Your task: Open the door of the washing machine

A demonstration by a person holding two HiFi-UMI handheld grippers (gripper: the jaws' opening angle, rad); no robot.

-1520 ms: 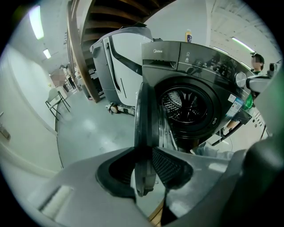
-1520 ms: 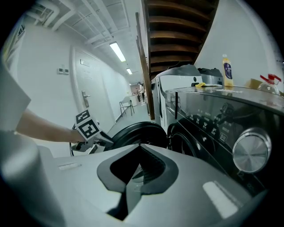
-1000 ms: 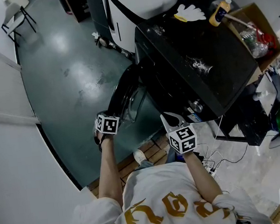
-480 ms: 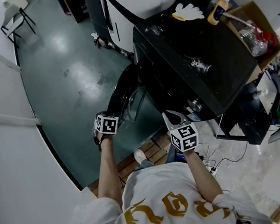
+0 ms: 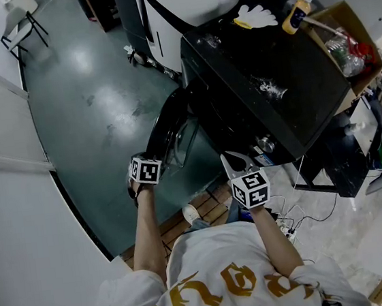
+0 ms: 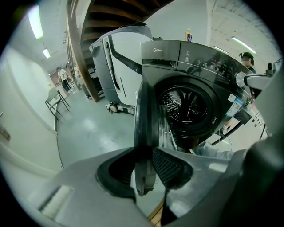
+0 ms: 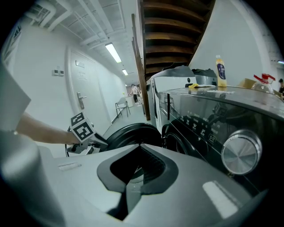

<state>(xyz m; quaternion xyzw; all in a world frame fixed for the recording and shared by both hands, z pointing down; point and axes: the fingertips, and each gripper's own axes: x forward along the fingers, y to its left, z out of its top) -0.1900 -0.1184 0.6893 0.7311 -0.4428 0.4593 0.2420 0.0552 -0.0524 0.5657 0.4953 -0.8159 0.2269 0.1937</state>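
The black washing machine [image 5: 286,83] stands at the middle right of the head view, and its round door [image 5: 175,133] is swung out to the left. My left gripper [image 5: 148,162] is shut on the door's outer rim. In the left gripper view the door [image 6: 143,119] runs edge-on between the jaws of the left gripper [image 6: 144,153], with the open drum [image 6: 186,104] to its right. My right gripper [image 5: 232,158] hovers at the machine's front top corner, shut on nothing. The right gripper view shows the right gripper [image 7: 133,179], the door [image 7: 133,133] and the left gripper [image 7: 88,142] beyond.
A white appliance [image 5: 188,5] stands behind the washer. On the washer's top lie a white glove [image 5: 258,16], a yellow bottle [image 5: 296,15] and a cardboard box [image 5: 350,41]. A wooden pallet [image 5: 185,225] and cables [image 5: 294,219] are by the person's feet. A white wall [image 5: 21,223] runs along the left.
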